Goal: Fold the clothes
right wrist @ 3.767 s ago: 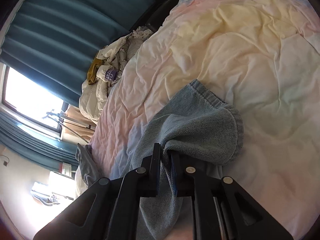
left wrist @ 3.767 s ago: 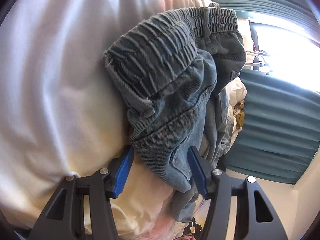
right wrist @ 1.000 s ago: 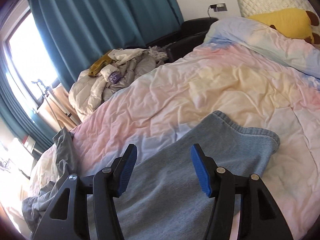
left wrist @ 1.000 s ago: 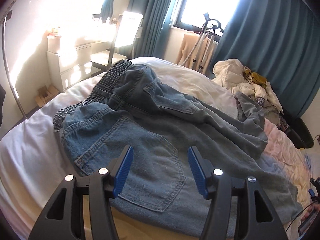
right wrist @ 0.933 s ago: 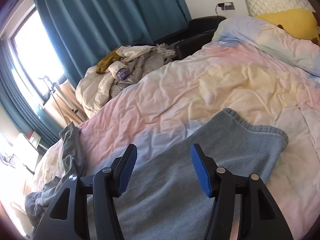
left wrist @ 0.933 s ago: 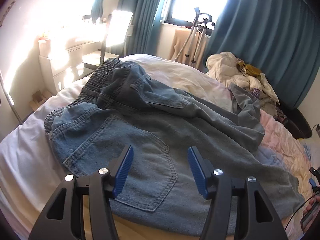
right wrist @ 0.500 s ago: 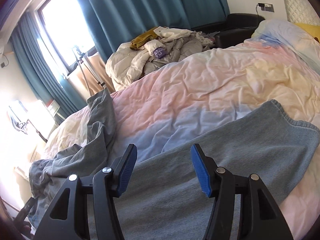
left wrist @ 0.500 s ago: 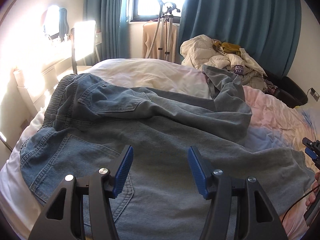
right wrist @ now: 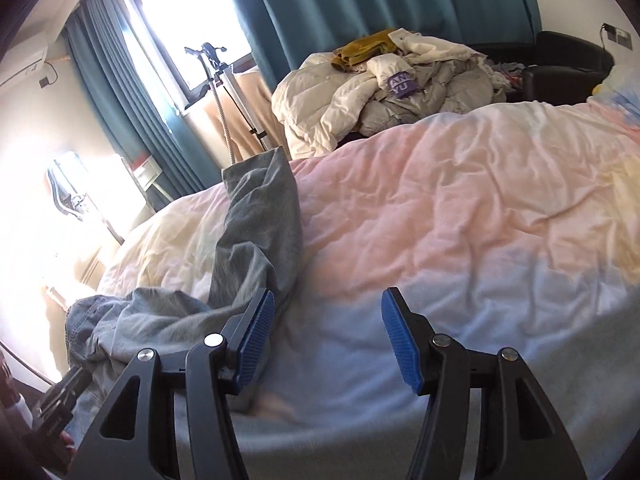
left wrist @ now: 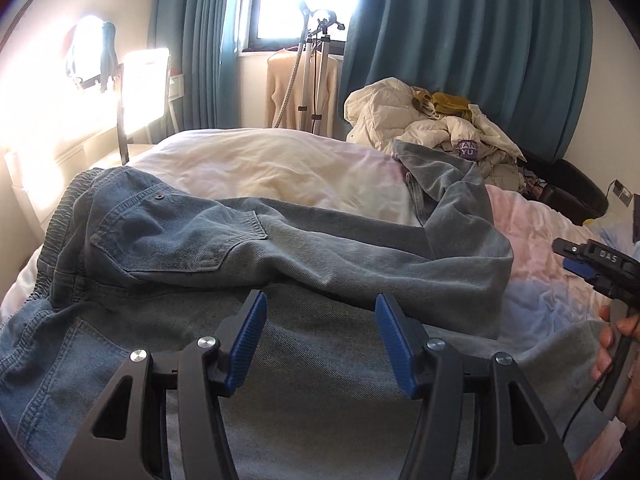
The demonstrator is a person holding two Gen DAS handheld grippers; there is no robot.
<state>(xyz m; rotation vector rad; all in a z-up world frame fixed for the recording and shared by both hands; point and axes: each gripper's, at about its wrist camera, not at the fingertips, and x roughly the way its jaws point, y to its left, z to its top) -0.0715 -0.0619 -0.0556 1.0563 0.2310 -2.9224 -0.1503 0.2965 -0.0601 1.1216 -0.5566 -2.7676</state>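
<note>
A pair of blue jeans (left wrist: 248, 248) lies spread on the bed, waistband at the left, back pockets up. One leg runs across the front; the other bends up toward the far side of the bed (right wrist: 260, 216). My left gripper (left wrist: 318, 328) is open and empty above the front leg. My right gripper (right wrist: 326, 336) is open and empty over the duvet, just right of the bent leg. It also shows at the right edge of the left wrist view (left wrist: 580, 260), held in a hand.
The bed has a pastel pink, yellow and blue duvet (right wrist: 460, 208). A heap of pale clothes and jackets (left wrist: 432, 120) lies beyond the bed by the teal curtains (left wrist: 460, 32). A garment steamer stand (left wrist: 316, 60) is at the window. A black seat (right wrist: 560, 72) is at far right.
Both grippers swung round and now look across the bed toward the window. The right gripper let go of the jeans hem earlier; both have stayed open.
</note>
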